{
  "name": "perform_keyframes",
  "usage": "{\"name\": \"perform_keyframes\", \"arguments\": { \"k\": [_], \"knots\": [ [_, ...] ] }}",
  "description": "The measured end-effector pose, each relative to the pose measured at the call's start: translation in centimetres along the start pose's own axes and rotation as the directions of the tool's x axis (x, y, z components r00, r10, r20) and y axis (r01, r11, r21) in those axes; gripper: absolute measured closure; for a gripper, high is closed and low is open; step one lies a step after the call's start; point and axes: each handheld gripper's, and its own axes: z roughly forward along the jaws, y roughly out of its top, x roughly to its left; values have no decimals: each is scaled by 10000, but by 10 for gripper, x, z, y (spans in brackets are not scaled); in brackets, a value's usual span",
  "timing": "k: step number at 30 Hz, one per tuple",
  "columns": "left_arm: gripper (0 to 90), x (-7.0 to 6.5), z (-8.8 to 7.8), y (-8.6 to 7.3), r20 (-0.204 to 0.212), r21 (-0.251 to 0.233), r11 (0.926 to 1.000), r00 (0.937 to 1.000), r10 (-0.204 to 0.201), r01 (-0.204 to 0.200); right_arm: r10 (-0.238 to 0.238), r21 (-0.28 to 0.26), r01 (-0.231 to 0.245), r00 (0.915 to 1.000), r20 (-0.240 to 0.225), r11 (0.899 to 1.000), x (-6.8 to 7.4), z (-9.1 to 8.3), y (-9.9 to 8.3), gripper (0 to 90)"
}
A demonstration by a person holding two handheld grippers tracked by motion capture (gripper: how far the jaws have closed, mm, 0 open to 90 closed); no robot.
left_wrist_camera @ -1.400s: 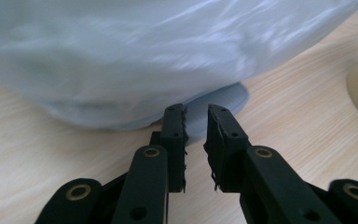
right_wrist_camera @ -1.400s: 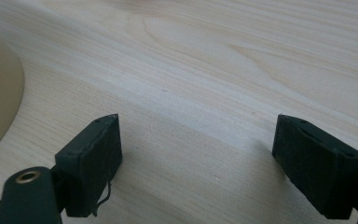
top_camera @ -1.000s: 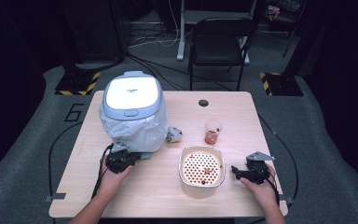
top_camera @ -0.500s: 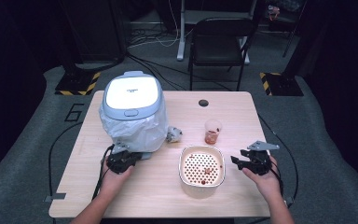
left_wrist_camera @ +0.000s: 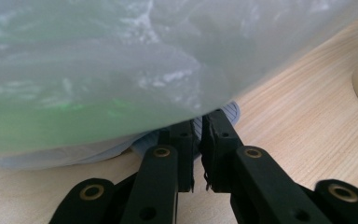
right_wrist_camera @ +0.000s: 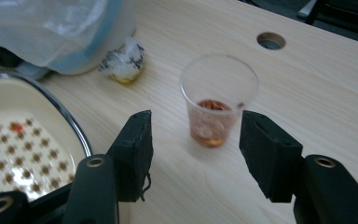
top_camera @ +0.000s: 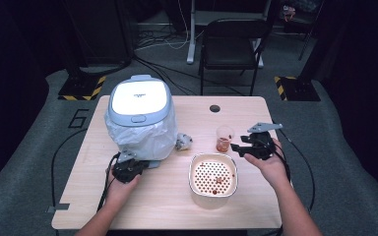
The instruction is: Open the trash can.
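A white-lidded appliance (top_camera: pixel 139 96) stands at the table's left, its body wrapped in a clear plastic bag (top_camera: pixel 138 135). My left gripper (top_camera: pixel 128 167) rests at its near base. Its jaws have just been closing and are nearly together (left_wrist_camera: pixel 199 126), with their tips tucked under the bag's fold (left_wrist_camera: pixel 121 84); I cannot tell whether film is pinched. A clear cup (top_camera: pixel 224 137) holds reddish bits. My right gripper (top_camera: pixel 238 147) hovers just right of it, open. Its jaws have been narrowing, and the cup (right_wrist_camera: pixel 216 100) stands a little ahead of the gap (right_wrist_camera: pixel 198 123).
A cream pot (top_camera: pixel 192 172) with a perforated bottom and a few red bits sits near the front centre; its rim (right_wrist_camera: pixel 70 126) lies left of the right jaws. A crumpled wrapper (top_camera: pixel 183 142) lies beside the appliance. A cable hole (top_camera: pixel 214 108) and a chair (top_camera: pixel 231 44) are at the back.
My right hand has lifted off the table near the pot's right side and moved up toward the cup. The left hand has stayed where it was.
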Motion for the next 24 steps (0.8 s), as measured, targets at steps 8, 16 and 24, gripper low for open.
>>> {"name": "perform_keyframes", "arguments": {
  "k": [8,16,24],
  "knots": [
    [835,-1,0,0,-98,6,9999,9999,142,-142,-872,38,874,9957,-300,9962,19,23,35,445],
    [835,-2,0,0,-121,-19,9999,9999,123,-123,-1104,343,1129,9917,-662,9930,30,57,57,459],
    [835,-2,1,-1,-173,-71,9999,9998,141,-142,-1762,196,1809,9738,-1438,9833,42,50,53,505]
  ]
}}
